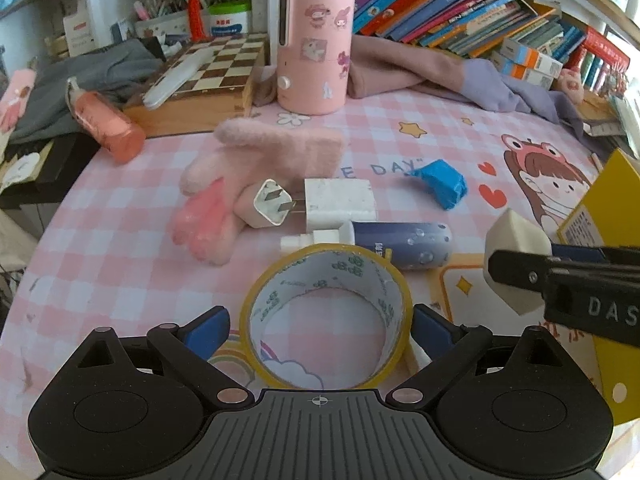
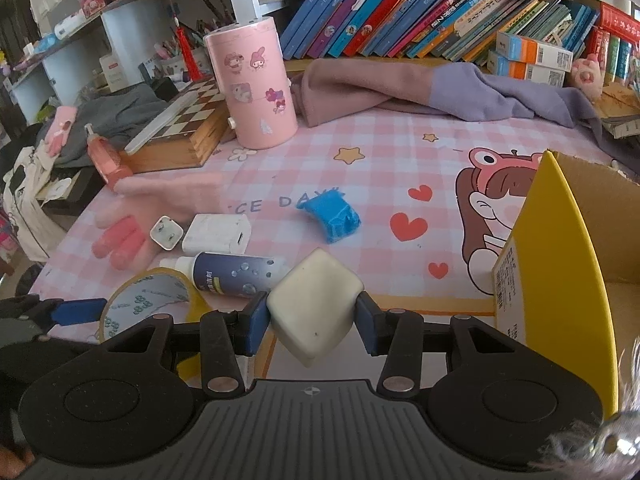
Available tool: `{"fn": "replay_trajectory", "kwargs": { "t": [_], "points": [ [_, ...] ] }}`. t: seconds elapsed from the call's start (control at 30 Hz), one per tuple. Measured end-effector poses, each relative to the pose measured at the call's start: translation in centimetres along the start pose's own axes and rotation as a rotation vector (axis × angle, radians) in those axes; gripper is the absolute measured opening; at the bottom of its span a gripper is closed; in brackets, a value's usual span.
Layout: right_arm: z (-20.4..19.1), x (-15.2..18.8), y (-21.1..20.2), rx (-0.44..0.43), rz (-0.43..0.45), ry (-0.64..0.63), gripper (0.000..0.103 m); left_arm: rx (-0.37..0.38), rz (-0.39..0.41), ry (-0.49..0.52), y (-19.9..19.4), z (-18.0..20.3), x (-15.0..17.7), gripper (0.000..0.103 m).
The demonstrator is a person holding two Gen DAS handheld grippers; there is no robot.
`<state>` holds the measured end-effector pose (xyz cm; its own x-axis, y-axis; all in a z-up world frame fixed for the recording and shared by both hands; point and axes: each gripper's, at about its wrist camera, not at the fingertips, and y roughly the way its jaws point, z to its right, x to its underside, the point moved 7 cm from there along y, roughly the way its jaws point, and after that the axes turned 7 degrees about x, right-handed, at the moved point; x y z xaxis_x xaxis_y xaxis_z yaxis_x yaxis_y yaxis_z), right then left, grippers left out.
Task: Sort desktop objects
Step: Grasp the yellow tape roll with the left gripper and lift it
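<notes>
A roll of yellow tape (image 1: 328, 268) lies on the pink checked mat, right between the blue fingers of my left gripper (image 1: 322, 328). That gripper is open, and a thin gap shows at its left pad (image 1: 212, 330). My right gripper (image 2: 312, 316) is shut on an off-white rounded cube (image 2: 316, 300) and holds it clear of the mat. In the left wrist view the cube (image 1: 516, 236) hangs at the right, close to a yellow cardboard box (image 1: 616, 200). The box (image 2: 560, 260) stands open just right of the cube.
Beyond the tape lie a navy bottle (image 1: 400, 244), a white charger (image 1: 340, 202), a small plug adapter (image 1: 268, 204), a pink glove (image 1: 248, 168) and a blue crumpled lump (image 1: 440, 182). Farther back stand a pink canister (image 1: 314, 48), a chessboard box (image 1: 208, 76), clothes and books.
</notes>
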<state>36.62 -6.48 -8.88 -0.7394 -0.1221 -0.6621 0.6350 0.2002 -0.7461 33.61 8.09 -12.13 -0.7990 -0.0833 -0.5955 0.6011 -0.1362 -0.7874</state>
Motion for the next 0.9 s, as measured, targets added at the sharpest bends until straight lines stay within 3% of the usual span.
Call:
{"fn": "replay_trajectory", "kwargs": {
  "t": [0.03,0.17,0.43,0.9],
  "points": [
    [0.0,0.0,0.0,0.000,-0.002,-0.003,0.043,0.008,0.003,-0.001,0.0,0.0,0.0,0.091],
    [-0.2,0.0,0.0,-0.001,0.001,-0.015,0.043,0.002,0.010,0.001,-0.2,0.0,0.1,0.088],
    [-0.7,-0.1,-1.2,-0.003,0.029,-0.026,0.043,-0.006,0.079,-0.037,-3.7,-1.3,-0.1,0.088],
    [-1.6,0.6,-6.2,0.007,0.099,-0.030,0.043,0.058,0.208,-0.062,-10.8,-1.5,0.2,0.088]
  ]
}}
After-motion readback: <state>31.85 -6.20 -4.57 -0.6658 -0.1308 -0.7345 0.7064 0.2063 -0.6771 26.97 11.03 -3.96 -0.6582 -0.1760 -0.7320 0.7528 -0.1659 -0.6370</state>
